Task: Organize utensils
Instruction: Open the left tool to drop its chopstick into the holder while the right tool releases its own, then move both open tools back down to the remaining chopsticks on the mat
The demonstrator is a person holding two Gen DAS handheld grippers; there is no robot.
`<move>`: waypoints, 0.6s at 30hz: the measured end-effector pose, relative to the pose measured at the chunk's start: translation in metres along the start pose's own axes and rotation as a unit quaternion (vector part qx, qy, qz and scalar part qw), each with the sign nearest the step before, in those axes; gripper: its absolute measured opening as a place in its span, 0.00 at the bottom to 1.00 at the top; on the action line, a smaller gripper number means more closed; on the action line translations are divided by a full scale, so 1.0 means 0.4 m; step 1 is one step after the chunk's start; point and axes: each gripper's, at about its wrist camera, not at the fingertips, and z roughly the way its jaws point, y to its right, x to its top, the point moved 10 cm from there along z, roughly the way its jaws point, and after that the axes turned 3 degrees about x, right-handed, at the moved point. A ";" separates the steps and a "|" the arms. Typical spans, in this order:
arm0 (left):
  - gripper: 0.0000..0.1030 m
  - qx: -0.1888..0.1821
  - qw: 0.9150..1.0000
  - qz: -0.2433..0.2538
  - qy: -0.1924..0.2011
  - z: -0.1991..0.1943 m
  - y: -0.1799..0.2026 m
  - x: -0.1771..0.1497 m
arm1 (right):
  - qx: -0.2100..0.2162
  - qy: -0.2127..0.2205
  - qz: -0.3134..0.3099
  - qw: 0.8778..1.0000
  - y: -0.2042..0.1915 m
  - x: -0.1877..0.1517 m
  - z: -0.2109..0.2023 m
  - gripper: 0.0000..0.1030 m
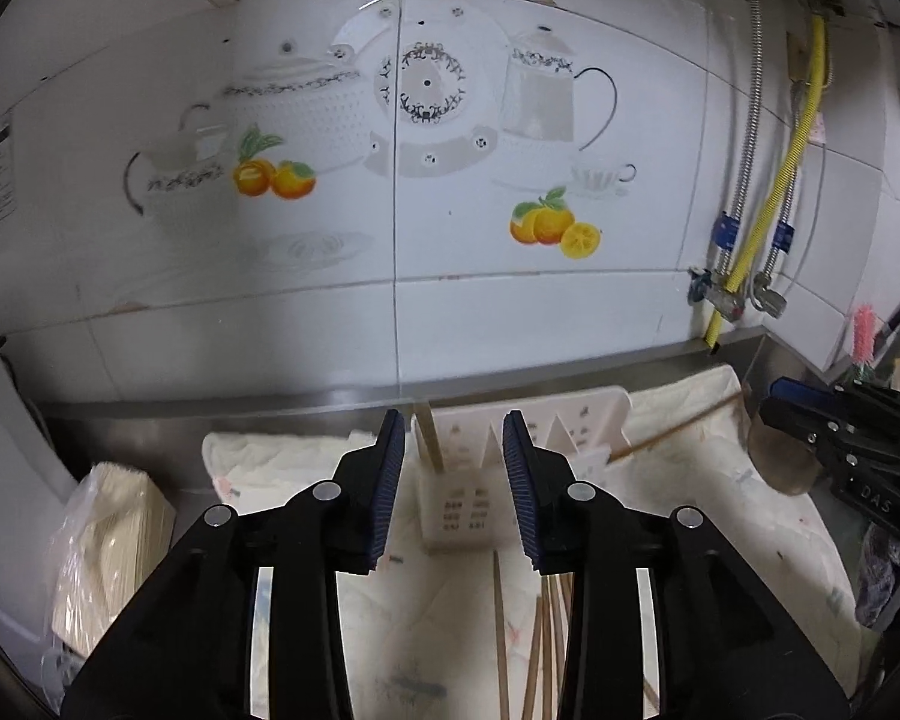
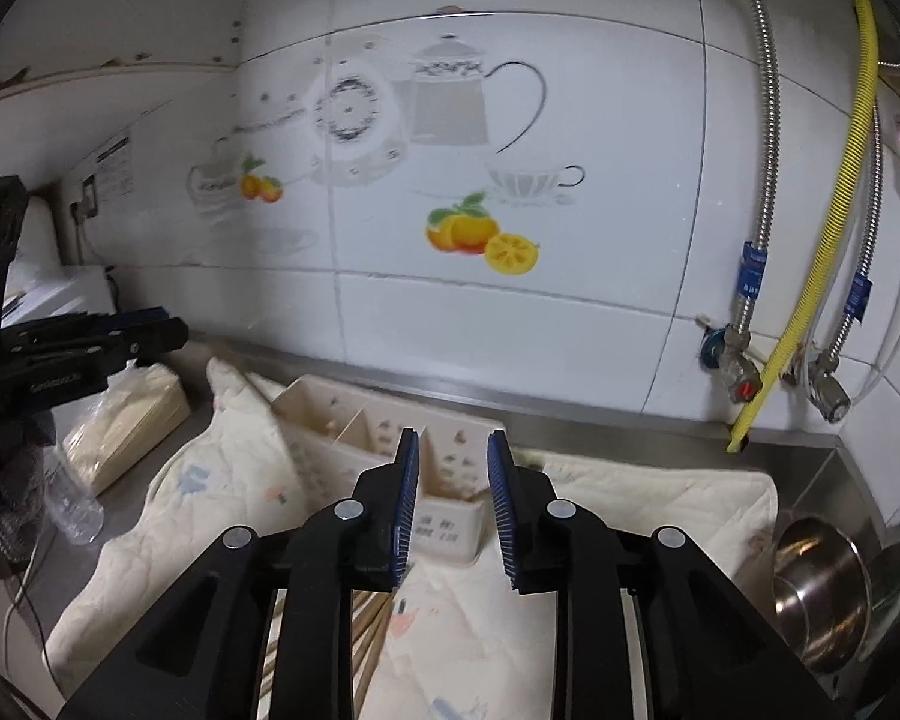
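A cream plastic utensil holder (image 1: 588, 420) with dividers stands on a pale quilted cloth (image 1: 282, 468) by the wall, and one wooden chopstick (image 1: 427, 438) is upright in its left compartment. Several loose chopsticks (image 1: 543, 636) lie on the cloth below my left gripper (image 1: 453, 426), which is open with nothing between its pads, just in front of the holder. My right gripper (image 2: 453, 438) is also open and holds nothing, over the holder's (image 2: 330, 414) right end, with loose chopsticks (image 2: 372, 630) under it. A wooden ladle (image 1: 672, 429) lies to the right.
A plastic-wrapped pack of chopsticks (image 2: 132, 414) and a clear bottle (image 2: 72, 504) sit left of the cloth. A steel pot (image 2: 822, 564) stands at the right edge. Hoses and valves (image 2: 744, 384) run down the tiled wall. A white appliance (image 1: 6, 438) is at far left.
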 end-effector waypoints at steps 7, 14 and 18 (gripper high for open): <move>0.35 0.006 1.000 -0.016 -0.009 -0.071 -0.021 -0.105 | 0.025 -0.018 0.009 0.999 -0.060 -0.121 -0.051 0.23; 0.36 0.021 0.999 -0.032 -0.023 -0.117 -0.041 -0.227 | 0.029 -0.051 0.004 0.998 -0.106 -0.272 -0.070 0.23; 0.36 0.023 0.998 -0.051 -0.038 -0.119 -0.055 -0.291 | 0.033 -0.080 0.007 0.996 -0.128 -0.371 -0.061 0.23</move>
